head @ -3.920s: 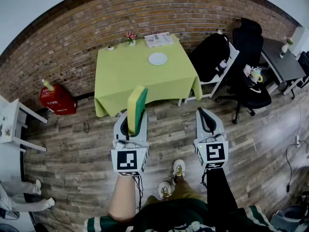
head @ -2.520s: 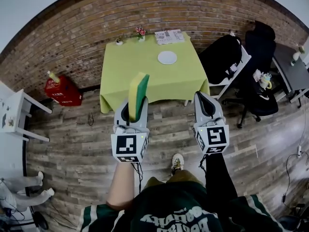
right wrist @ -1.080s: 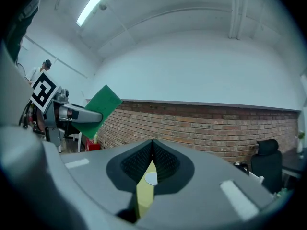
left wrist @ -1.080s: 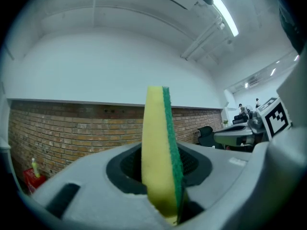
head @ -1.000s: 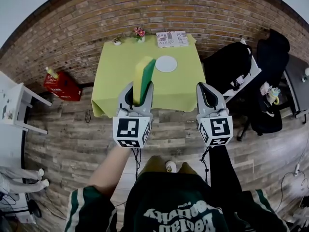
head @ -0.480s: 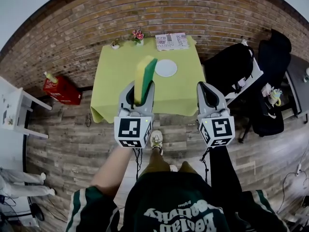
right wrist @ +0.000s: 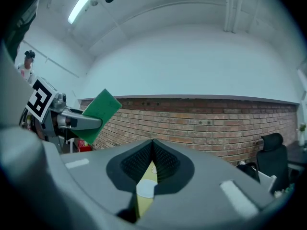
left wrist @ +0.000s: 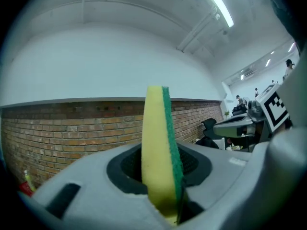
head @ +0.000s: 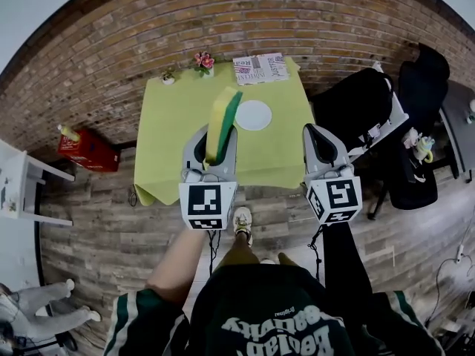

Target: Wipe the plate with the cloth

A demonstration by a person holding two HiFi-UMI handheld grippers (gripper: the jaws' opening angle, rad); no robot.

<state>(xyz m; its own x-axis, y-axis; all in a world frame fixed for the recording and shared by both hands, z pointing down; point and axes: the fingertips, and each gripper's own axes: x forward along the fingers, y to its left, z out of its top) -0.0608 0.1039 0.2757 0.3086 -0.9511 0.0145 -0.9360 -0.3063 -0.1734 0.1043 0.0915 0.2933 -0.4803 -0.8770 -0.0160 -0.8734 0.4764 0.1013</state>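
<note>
The near edge of the green-clothed surface (head: 174,128) is covered in the head view by both grippers, and the chair (head: 352,110) at its right is buried under a dark garment. The left gripper (head: 211,143) is held out toward the surface, its fingers (head: 194,145) clamped on a yellow-and-green sponge (head: 220,119). The sponge's lower end is sunk out of sight between them while its upper end stands clear above. The right gripper (head: 314,130) is held beside it, apart, its fingers (head: 323,154) brought almost together with nothing gripped. Through the narrow slit left between them only a sliver of the surface and of the white plate (head: 253,115) can be made out in the right gripper view. The plate is set on the far half of the surface, touched by neither gripper, with a printed sheet (head: 260,69) behind it whose print cannot be read. Compared with half a second ago, the surface and plate are seen lower in the head view and nearer the fingertips, the red box (head: 87,151) at the left is also seen lower, and the sponge has been kept in the same grip.
</note>
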